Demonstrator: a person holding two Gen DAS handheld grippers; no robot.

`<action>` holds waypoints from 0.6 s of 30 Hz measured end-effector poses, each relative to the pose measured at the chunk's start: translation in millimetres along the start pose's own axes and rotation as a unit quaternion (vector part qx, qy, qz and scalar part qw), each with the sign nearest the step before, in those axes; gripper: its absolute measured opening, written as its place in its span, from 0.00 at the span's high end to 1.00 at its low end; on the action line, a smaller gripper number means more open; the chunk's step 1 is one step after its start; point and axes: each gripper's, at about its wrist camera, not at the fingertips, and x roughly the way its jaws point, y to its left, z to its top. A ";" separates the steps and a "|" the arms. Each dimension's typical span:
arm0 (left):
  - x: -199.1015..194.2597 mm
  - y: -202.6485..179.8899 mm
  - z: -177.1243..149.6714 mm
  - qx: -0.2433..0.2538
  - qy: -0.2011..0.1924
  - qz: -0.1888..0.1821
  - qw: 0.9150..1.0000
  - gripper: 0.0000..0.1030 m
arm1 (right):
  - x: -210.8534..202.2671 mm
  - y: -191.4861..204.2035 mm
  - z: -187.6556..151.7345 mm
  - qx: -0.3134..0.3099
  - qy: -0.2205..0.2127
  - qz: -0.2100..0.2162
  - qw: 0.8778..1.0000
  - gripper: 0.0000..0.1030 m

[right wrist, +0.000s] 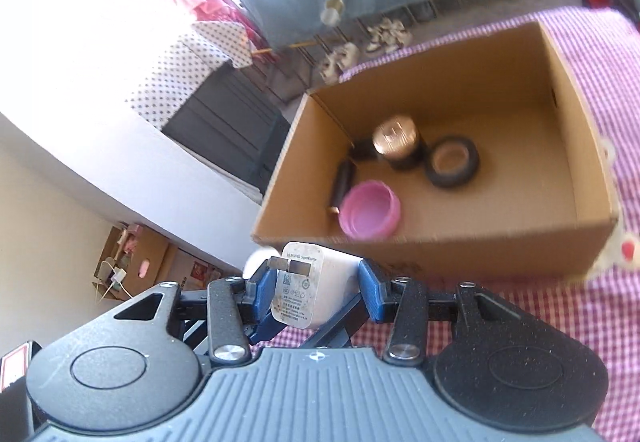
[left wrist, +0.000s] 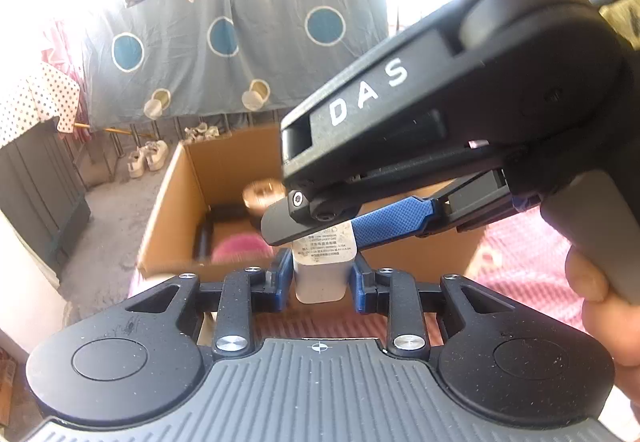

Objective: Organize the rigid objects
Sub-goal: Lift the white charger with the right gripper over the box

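Observation:
A white charger plug [left wrist: 319, 270] sits between the blue pads of my left gripper [left wrist: 320, 276], which is shut on it. My right gripper [left wrist: 320, 220] reaches in from the upper right and its blue fingers [left wrist: 394, 222] close on the same charger's far end. In the right wrist view the charger [right wrist: 308, 288] is clamped between the right gripper's [right wrist: 310, 288] pads, prongs pointing left, just in front of the open cardboard box [right wrist: 436, 242]. The box holds a pink cap [right wrist: 370, 215], a black ring [right wrist: 452, 162], a dark jar with a copper lid [right wrist: 398, 142] and a dark stick [right wrist: 344, 182].
The box [left wrist: 172, 202] stands on a red-checked cloth [right wrist: 600, 82] near the table's left edge. Beyond are a concrete floor, white shoes [left wrist: 148, 158], a dark cabinet [left wrist: 36, 194] and a hanging grey sheet [left wrist: 224, 38].

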 end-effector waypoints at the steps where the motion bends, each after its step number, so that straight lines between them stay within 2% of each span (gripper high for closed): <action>1: 1.1 2.0 7.2 -0.003 0.000 -0.001 1.000 0.72 | 0.2 2.6 7.9 -0.006 -0.001 -0.001 1.000 0.53; 5: 24.3 4.8 31.8 -0.011 0.016 -0.003 1.000 0.72 | 14.0 3.6 42.3 -0.018 0.008 -0.010 1.000 0.53; 11: 86.5 11.0 47.2 -0.030 0.098 -0.008 0.995 0.72 | 63.3 -35.7 79.2 0.023 0.068 -0.011 0.997 0.53; 18: 139.1 12.5 46.9 -0.048 0.183 -0.007 0.982 0.72 | 118.9 -75.6 93.8 0.051 0.127 -0.011 0.991 0.53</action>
